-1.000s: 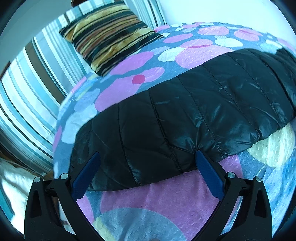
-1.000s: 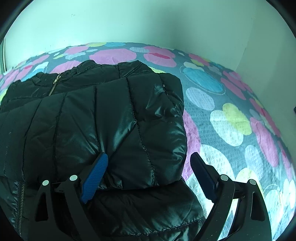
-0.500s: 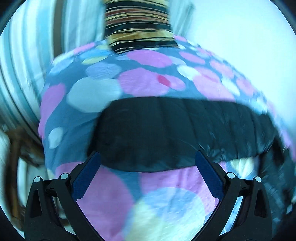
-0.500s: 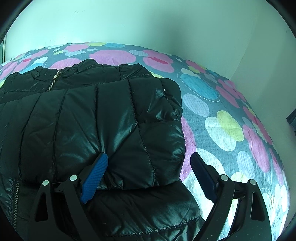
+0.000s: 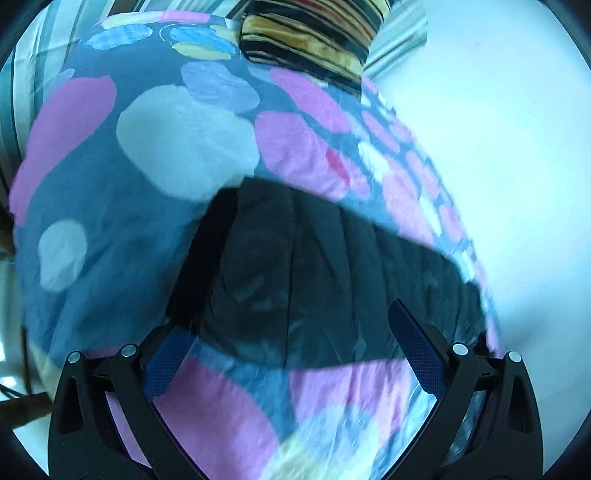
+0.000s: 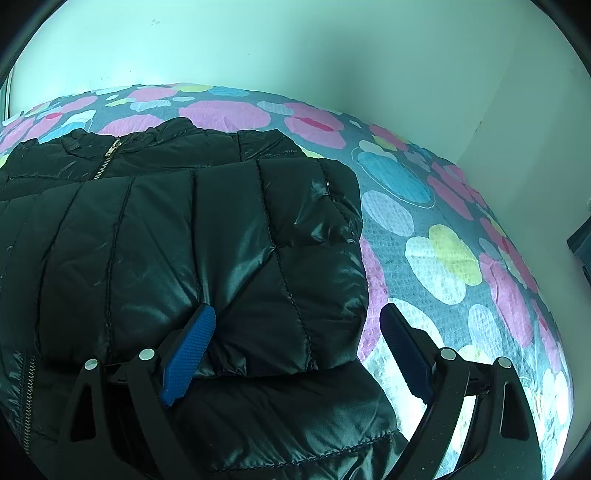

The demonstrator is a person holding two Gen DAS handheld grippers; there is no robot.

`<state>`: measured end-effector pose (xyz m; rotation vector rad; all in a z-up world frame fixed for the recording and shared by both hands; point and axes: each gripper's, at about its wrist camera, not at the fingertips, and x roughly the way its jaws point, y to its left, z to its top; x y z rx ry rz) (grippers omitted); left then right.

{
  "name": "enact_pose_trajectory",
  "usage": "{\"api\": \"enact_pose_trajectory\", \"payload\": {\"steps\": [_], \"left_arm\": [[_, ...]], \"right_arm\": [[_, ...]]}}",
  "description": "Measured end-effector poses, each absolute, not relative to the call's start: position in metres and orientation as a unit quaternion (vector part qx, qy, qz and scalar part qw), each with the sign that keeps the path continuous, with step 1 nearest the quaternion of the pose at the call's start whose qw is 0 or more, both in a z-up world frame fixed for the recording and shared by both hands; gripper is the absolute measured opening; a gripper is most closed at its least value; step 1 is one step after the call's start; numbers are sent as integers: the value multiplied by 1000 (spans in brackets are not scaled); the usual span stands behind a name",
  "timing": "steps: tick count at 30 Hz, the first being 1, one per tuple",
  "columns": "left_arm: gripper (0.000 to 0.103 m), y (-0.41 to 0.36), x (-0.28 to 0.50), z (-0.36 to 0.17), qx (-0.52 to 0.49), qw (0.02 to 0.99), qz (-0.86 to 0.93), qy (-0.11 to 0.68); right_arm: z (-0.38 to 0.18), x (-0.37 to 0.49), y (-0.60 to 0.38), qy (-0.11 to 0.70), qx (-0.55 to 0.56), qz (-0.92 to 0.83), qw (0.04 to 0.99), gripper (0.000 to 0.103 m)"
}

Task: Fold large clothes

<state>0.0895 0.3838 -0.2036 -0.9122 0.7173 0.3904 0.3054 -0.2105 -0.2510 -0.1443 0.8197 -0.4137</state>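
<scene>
A black quilted puffer jacket (image 6: pixel 177 240) lies on a bed with a spotted cover (image 6: pixel 443 258), one sleeve folded across its front and the zipper (image 6: pixel 107 158) at the far left. My right gripper (image 6: pixel 299 332) is open just above the folded sleeve's end, its fingers straddling that end. In the left wrist view the jacket's edge (image 5: pixel 303 288) lies ahead, blurred. My left gripper (image 5: pixel 291 354) is open over the jacket's near hem and the bed cover (image 5: pixel 110 221), holding nothing.
A striped cushion (image 5: pixel 310 33) rests at the far end of the bed against striped curtains (image 5: pixel 22 74). A pale wall (image 6: pixel 295 48) runs behind the bed and around its right side. The bed's left edge drops off towards the floor (image 5: pixel 7 354).
My left gripper has swung round and moved in, so the jacket's edge now runs diagonally and the cushion sits at top centre. The right gripper has barely moved; the jacket lies unchanged.
</scene>
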Motion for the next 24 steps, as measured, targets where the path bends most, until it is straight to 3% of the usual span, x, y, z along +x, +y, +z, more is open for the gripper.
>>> {"api": "enact_pose_trajectory", "payload": {"steps": [5, 7, 8, 9, 11, 15, 24], "left_arm": [[94, 396, 86, -206, -479, 800, 184, 311], [82, 394, 91, -203, -459, 806, 194, 319], [69, 392, 95, -201, -445, 812, 197, 323], [45, 391, 98, -200, -439, 816, 192, 323], [21, 393, 103, -205, -447, 815, 179, 321], [12, 389, 113, -202, -420, 823, 198, 328], [10, 327, 159, -128, -287, 893, 167, 304]], "right_arm": [[-251, 305, -211, 395, -70, -200, 894, 89], [-251, 305, -210, 395, -69, -200, 894, 89], [-251, 305, -210, 395, -70, -200, 894, 89], [-251, 306, -211, 395, -70, -200, 894, 89], [-251, 305, -211, 395, -69, -199, 894, 89], [-251, 305, -211, 395, -70, -200, 894, 89], [-251, 305, -211, 395, -69, -199, 894, 89]]}}
